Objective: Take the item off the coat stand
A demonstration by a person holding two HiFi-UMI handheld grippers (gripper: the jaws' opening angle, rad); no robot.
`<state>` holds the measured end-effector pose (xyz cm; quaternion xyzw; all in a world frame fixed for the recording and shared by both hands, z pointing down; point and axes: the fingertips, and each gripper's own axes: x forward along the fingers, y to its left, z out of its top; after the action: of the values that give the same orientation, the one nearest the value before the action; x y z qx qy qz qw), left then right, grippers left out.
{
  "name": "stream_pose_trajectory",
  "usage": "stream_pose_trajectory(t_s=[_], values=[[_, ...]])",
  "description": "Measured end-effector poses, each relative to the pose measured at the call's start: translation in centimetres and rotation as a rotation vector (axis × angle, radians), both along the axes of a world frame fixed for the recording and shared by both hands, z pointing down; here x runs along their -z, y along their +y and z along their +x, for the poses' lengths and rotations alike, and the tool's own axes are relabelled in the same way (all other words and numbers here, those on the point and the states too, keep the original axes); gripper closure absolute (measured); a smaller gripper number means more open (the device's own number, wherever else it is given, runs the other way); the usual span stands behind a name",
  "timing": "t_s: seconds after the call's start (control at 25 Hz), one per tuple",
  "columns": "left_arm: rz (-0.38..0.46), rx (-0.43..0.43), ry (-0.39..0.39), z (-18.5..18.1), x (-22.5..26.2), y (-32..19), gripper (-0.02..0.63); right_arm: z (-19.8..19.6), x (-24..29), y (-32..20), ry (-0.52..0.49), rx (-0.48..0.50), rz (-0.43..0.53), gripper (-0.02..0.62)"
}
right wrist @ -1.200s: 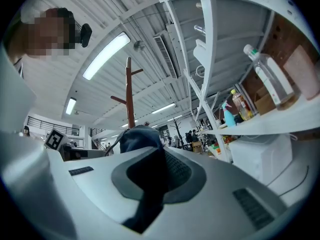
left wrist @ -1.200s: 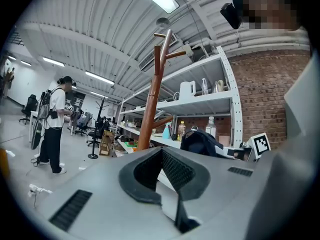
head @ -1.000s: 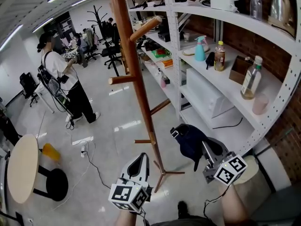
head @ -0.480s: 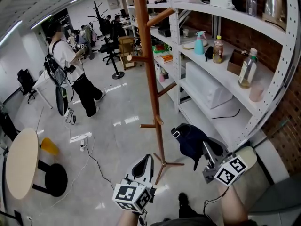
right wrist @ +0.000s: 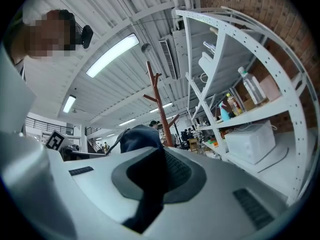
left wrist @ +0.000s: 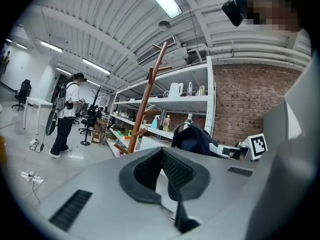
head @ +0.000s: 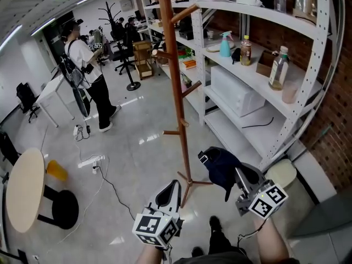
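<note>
The wooden coat stand (head: 172, 81) rises in the middle of the head view, its pegs bare. A dark navy cap (head: 220, 166) hangs off my right gripper (head: 237, 175), which is shut on the cap's cloth, to the right of the stand's feet and apart from it. In the right gripper view the cap (right wrist: 140, 138) bulges above the jaws of the right gripper (right wrist: 159, 169), with the stand (right wrist: 159, 109) behind it. My left gripper (head: 175, 183) is shut and empty, just in front of the stand's feet. The left gripper view shows this gripper (left wrist: 167, 176), the cap (left wrist: 192, 140) and the stand (left wrist: 145, 104).
A white shelf rack (head: 286, 65) with bottles and a white box (head: 236, 95) lines the right side. A round table (head: 25, 191) and a black stool (head: 66, 213) stand at the left. A person (head: 88, 76) stands farther back; cables (head: 93, 161) lie on the floor.
Both grippers and the cap have drawn back from the coat stand, whose feet now lie farther ahead. The standing person has shifted to the right in the view.
</note>
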<state>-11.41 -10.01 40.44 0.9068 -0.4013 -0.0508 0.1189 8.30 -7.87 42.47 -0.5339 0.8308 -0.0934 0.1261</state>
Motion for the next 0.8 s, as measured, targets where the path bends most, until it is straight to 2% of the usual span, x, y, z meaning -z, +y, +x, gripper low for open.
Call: stream_pose_trajectory(t_s=[0.24, 0.8], values=[[0.013, -0.036, -0.014, 0.1, -0.4, 3.0, 0.600, -0.1, -0.2, 3.4, 0.008, -0.032, -0.008, 0.569], [-0.039, -0.087, 0.009, 1.0, -1.4, 7.3, 0.598, 0.1, -1.6, 8.3, 0.026, -0.080, -0.047, 0.569]])
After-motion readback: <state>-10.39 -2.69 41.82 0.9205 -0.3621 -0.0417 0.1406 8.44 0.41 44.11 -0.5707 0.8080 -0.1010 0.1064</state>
